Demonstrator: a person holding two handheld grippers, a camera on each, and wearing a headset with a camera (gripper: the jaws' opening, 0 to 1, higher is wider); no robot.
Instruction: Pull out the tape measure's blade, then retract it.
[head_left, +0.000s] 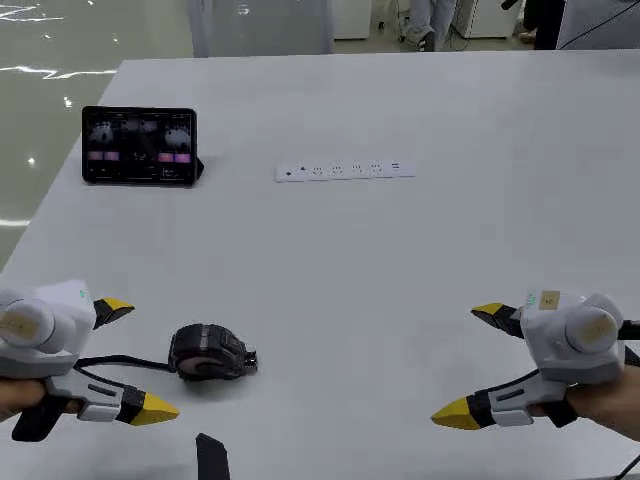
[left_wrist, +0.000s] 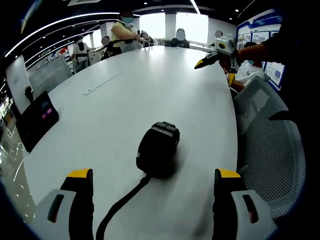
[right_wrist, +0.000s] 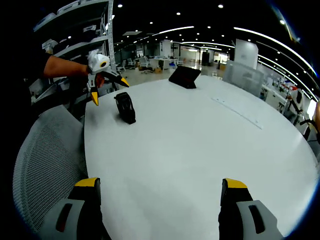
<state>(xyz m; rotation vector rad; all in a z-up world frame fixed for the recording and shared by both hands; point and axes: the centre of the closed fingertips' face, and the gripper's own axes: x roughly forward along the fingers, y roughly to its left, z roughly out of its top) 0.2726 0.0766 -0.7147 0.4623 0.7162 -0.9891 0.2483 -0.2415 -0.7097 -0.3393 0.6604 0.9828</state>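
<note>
- Both pairs of jaws are spread wide and grip nothing. The left gripper (head_left: 138, 357) sits low at the near left of the surface (head_left: 400, 250) and the right gripper (head_left: 468, 362) low at the near right, well apart from each other.
- I see each gripper held from behind, by the left hand (head_left: 12, 398) and the right hand (head_left: 612, 402) at the bottom corners of the head view. Both grippers point inward, towards one another, with one yellow-tipped jaw farther from me and one nearer.
- I read the surface as a broad white table. A dark tablet (head_left: 139, 146) stands propped at the far left with its screen lit, and a white power strip (head_left: 345, 170) lies flat towards the far middle.
- Around it I make out a glossy floor, an open hall with ceiling lights and shelving, and a grey mesh chair (right_wrist: 45, 150) at the near edge. Several people (left_wrist: 122, 32) are at the far end in the left gripper view.
- I find the black tape measure (head_left: 210, 352) lying on the surface just ahead of the left gripper's tips. It is in line with the gap between the jaws and touched by neither.
- A black strap (head_left: 110, 362) runs back from it between those jaws towards the gripper's body.
- From the right gripper it lies well apart, across the surface.
</note>
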